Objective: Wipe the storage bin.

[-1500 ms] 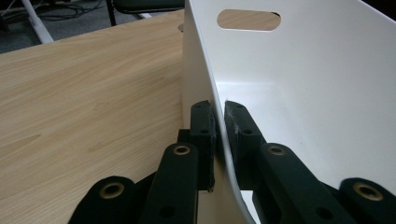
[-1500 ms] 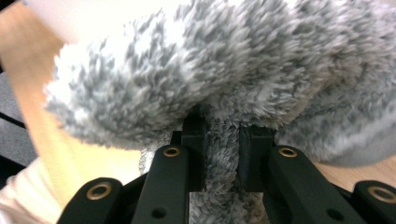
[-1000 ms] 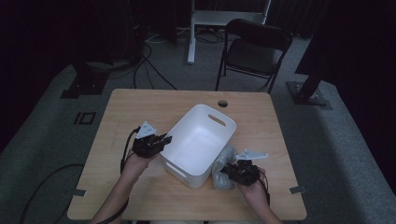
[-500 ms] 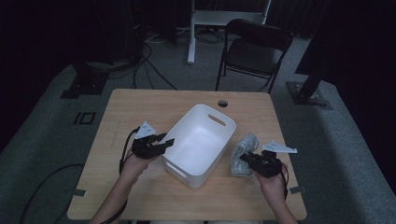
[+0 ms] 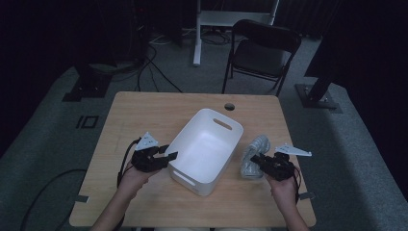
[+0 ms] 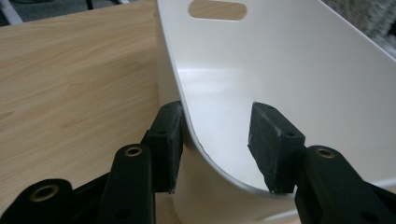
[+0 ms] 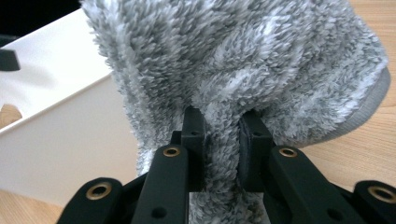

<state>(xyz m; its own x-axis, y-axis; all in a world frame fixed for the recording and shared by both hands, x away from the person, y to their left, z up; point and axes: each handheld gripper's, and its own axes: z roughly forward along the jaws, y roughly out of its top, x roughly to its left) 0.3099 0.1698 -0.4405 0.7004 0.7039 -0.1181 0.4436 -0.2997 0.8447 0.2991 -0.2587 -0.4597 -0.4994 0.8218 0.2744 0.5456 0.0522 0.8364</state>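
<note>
A person stands at a pale wood-grain counter (image 5: pixel 144 115), a two-fingered tool in each hand, and appears to be partway through moving a soft item out of or beside a bin.

On the left, the left gripper (image 5: pixel 166 158) sits at the near rim of the white bin (image 5: pixel 207 144). Seen from the left gripper view, its black fingers (image 6: pixel 166 140) straddle the bin's thin curved wall, one outside and one inside. They have just been opening, and the inner pad stands clear of the wall, so the grip looks released. The bin is smooth, glossy plastic, rectangular with rounded corners and a slot handle (image 6: pixel 217 10) cut in the far end. It rests at an angle in the middle of the counter.

On the right, just beside the bin, the right gripper (image 5: pixel 257 161) has its fingers (image 7: pixel 194 140) pinched tight on a fold of the grey fluffy cloth (image 7: pixel 243 60). The cloth is thick, shaggy and mottled grey and white, bunched into a soft lump near the counter's right edge.

The next move likely calls for the left gripper to back away from the rim while the right keeps a firm pinch, since the plush pile could slip.
</note>
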